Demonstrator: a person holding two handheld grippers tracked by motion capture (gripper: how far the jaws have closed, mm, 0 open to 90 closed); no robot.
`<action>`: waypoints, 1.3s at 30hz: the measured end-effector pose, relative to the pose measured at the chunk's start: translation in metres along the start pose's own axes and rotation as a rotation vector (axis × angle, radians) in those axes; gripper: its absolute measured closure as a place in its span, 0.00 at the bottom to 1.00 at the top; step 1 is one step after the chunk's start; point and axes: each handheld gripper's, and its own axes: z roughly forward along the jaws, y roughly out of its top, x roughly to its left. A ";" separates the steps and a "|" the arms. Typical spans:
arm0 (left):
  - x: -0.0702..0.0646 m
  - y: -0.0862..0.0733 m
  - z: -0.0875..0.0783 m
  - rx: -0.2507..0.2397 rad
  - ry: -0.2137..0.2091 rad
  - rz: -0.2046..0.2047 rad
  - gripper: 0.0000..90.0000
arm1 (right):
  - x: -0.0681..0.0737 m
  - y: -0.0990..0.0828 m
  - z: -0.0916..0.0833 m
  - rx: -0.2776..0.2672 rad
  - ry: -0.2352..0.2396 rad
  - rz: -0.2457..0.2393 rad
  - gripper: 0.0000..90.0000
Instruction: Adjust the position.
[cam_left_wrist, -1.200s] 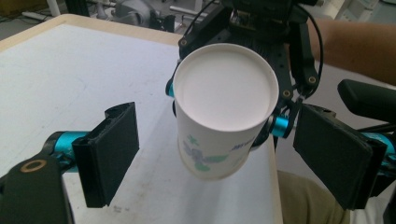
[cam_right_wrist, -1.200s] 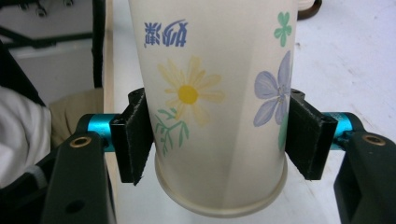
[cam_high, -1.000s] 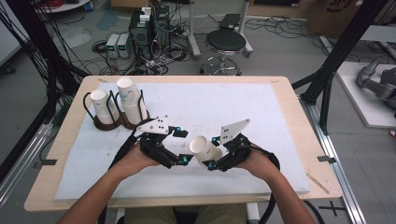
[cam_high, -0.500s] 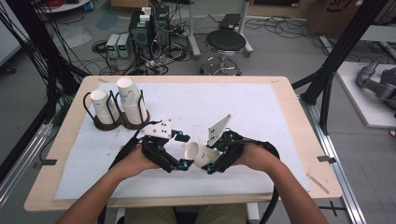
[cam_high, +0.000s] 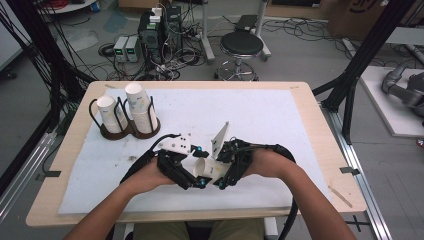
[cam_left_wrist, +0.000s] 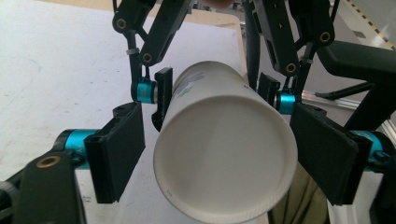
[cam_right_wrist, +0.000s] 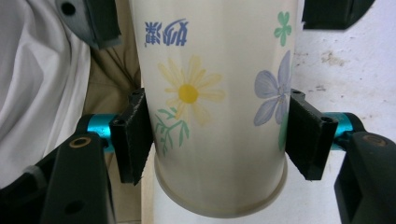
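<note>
Holding: right tongs (cam_right_wrist: 217, 140) clamped on the flowered paper cup (cam_right_wrist: 215, 93) near its rim
Left tongs (cam_left_wrist: 224, 154): apart, just been closing, cup's base between them, pads not quite pressing
Cup: level between both tongs, above the bench (cam_high: 300, 115)

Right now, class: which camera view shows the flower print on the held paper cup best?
The right gripper view: the paper cup faces the camera side-on, showing yellow and purple flowers and blue lettering, pinched by the right gripper. The left gripper view shows mainly its white base and a sliver of print. The high view shows it small and white.
</note>
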 end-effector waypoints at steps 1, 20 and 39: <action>0.000 0.000 0.001 0.000 -0.005 -0.001 0.23 | 0.000 0.000 0.001 0.007 0.003 0.000 0.37; 0.001 -0.002 0.005 0.042 -0.015 0.005 0.39 | 0.001 0.000 0.005 0.047 0.002 -0.008 0.36; 0.006 -0.013 -0.009 -0.025 0.037 0.000 0.40 | 0.003 -0.020 -0.016 -0.258 -0.091 0.050 0.22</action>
